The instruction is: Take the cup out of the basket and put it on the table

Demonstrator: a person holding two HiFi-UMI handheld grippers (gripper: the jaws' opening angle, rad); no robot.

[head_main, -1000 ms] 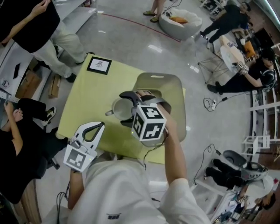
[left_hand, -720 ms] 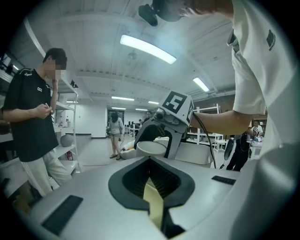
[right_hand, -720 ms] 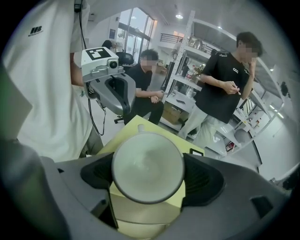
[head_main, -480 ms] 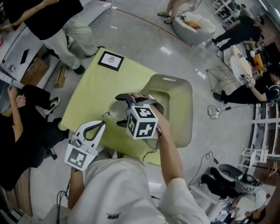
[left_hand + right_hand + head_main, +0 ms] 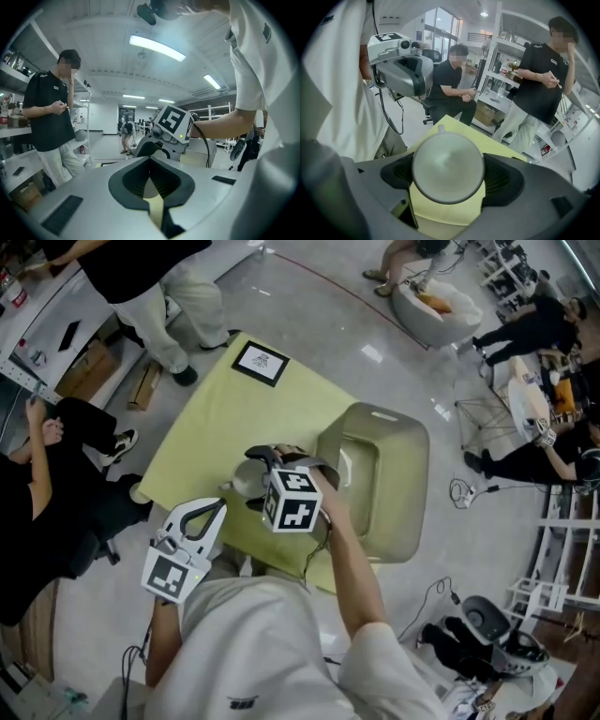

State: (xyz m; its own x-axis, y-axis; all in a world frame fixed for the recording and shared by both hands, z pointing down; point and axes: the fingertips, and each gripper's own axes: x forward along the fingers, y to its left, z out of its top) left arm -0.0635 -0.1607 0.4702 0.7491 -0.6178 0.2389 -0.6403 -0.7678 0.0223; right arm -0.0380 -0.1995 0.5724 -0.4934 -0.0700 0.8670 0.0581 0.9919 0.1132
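Located the cup (image 5: 447, 166) outside the basket (image 5: 412, 470), over the yellow table (image 5: 211, 418) and just beside the basket's left wall. Noted a pale grey body with a small handle pointing away from the gripper that holds it. Could not establish whether resting on the table or raised off it. Found the right gripper (image 5: 255, 480) clamped on the cup, one dark jaw against each side. Found the left gripper (image 5: 210, 512) apart from the cup, near the table's near edge, jaw tips pressed together with nothing pinched and only a slit of yellow showing through the hollow behind them. Recorded the basket as olive, standing on the right side of the table. Recorded a black-framed card (image 5: 261, 363) lying flat at the far corner of the table, well apart from the cup. Noted a seated person (image 5: 47, 512) left of the table and a standing person (image 5: 150, 287) beyond it.
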